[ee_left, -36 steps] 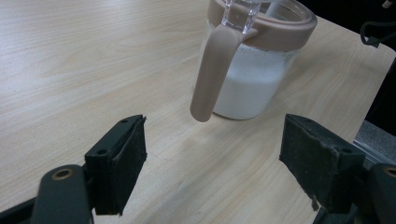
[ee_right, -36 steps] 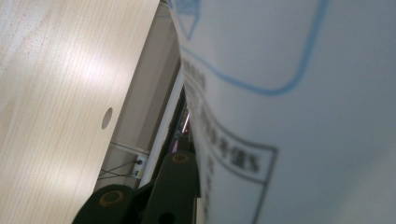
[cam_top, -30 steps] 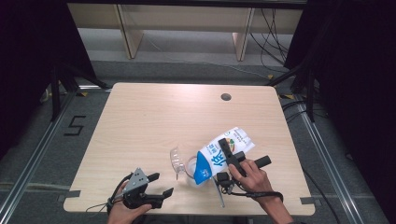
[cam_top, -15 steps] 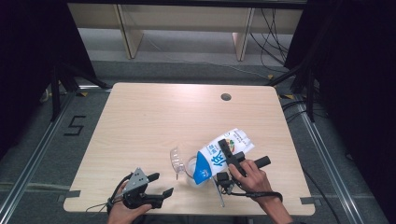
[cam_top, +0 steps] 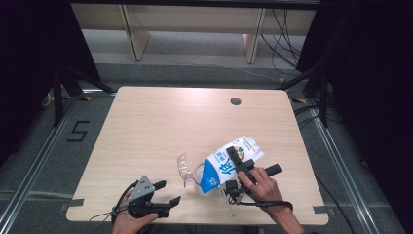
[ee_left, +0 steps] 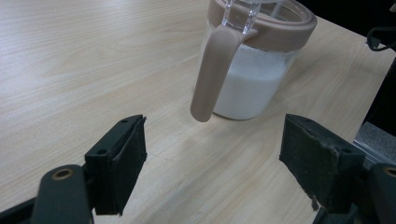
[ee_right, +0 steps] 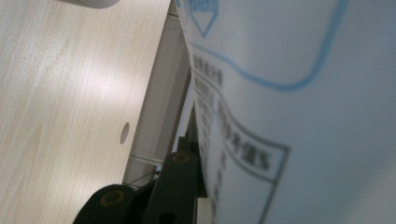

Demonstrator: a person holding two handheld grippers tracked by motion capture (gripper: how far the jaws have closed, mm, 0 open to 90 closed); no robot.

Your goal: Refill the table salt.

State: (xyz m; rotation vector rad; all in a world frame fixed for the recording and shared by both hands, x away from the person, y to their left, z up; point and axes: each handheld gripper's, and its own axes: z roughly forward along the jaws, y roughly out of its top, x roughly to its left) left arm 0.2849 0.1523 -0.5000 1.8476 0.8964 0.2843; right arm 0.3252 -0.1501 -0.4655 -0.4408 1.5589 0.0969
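Surroundings: the wooden table (cam_top: 160, 126) is bare beyond the work, apart from a small round hole (cam_top: 235, 101) in its top, far ahead of both grippers.
In the way: nothing lies between the left gripper (cam_top: 165, 194) and the jug (ee_left: 254, 65); bare wood shows between its jaws.
Left gripper: jaws spread wide and holding nothing, low at the near table edge.
Jug position: just ahead of the left gripper and slightly to its right, standing upright on the table.
Jug look: clear body, part-full of white liquid, beige rim and a long beige handle (ee_left: 212, 70) pointing towards the left gripper; a clear lid (cam_top: 183, 168) stands tipped up at its side.
Right gripper (cam_top: 233, 156): clamped on the milk carton (cam_top: 229, 163), one jaw pressed flat against its printed face in the right gripper view.
Carton position: held in the right gripper, tilted over, its lower blue end directly over the jug's mouth.
Carton look: white with blue panels and blue lettering, small black print on the side.
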